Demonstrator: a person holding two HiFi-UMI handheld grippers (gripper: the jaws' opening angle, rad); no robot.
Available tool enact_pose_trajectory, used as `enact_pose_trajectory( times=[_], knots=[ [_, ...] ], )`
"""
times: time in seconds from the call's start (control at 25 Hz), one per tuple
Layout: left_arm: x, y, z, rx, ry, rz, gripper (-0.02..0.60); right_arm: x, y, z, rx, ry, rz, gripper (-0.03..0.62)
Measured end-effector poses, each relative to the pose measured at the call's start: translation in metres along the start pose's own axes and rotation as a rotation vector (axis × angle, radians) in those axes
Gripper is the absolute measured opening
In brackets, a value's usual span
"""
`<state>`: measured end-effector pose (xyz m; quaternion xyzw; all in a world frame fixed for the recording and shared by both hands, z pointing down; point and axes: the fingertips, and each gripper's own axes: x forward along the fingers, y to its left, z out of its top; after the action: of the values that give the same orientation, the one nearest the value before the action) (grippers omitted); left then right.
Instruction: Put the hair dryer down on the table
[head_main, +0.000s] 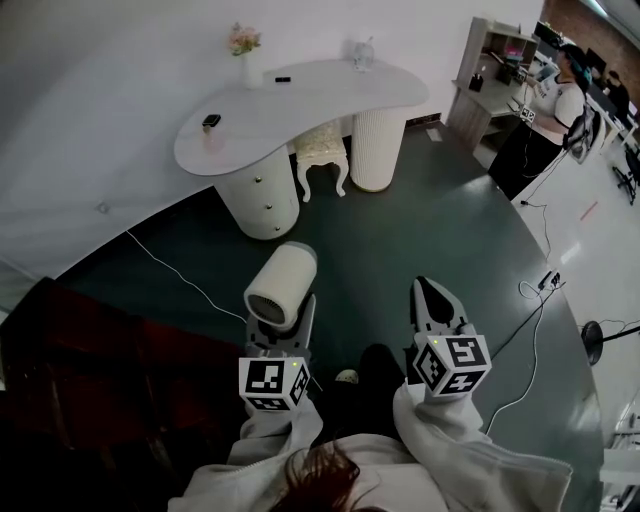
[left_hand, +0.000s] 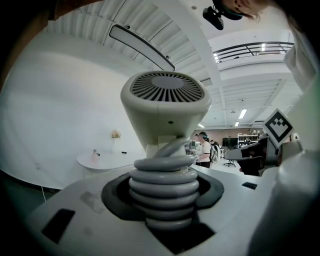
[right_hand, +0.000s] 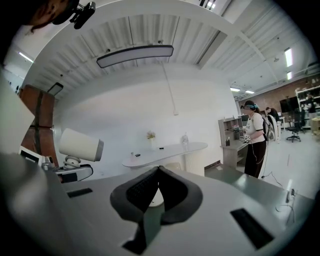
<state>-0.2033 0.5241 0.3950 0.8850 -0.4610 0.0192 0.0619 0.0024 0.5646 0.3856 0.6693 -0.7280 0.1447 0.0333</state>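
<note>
The hair dryer (head_main: 282, 282) has a cream barrel and a grey cord (left_hand: 165, 185) coiled round its handle. My left gripper (head_main: 283, 320) is shut on that handle, and the barrel points up and away from me. In the left gripper view the hair dryer (left_hand: 167, 107) fills the middle, rising from between the jaws of the left gripper (left_hand: 165, 172). My right gripper (head_main: 431, 293) is held beside it, its jaws meeting at the tips with nothing in them. The right gripper (right_hand: 157, 172) looks toward the white curved table (right_hand: 170, 149), with the hair dryer (right_hand: 80, 145) at the left. The table (head_main: 330, 85) stands well ahead of both grippers.
On the table are a vase of flowers (head_main: 244, 50), a glass jar (head_main: 362, 52) and small dark items. A white stool (head_main: 322, 150) stands under it. A person (head_main: 548, 120) stands by a desk (head_main: 488, 88) at the right. Cables (head_main: 535, 305) lie on the dark green floor.
</note>
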Motion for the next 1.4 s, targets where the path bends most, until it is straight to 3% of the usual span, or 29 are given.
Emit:
enact_pose_trajectory(
  times=[0.48,0.96,1.4],
  knots=[
    [0.016,0.009,0.0,-0.003,0.005,0.017,0.213,0.024,-0.009,-0.005,0.018,0.029,0.021,0.051],
    [0.109,0.046,0.008,-0.021,0.028,0.052,0.213,0.116,-0.046,0.029,0.022,0.044,0.034,0.051],
    [0.189,0.081,0.035,-0.021,0.001,0.112,0.213,0.215,-0.06,0.072,-0.014,0.05,0.124,0.051]
  ],
)
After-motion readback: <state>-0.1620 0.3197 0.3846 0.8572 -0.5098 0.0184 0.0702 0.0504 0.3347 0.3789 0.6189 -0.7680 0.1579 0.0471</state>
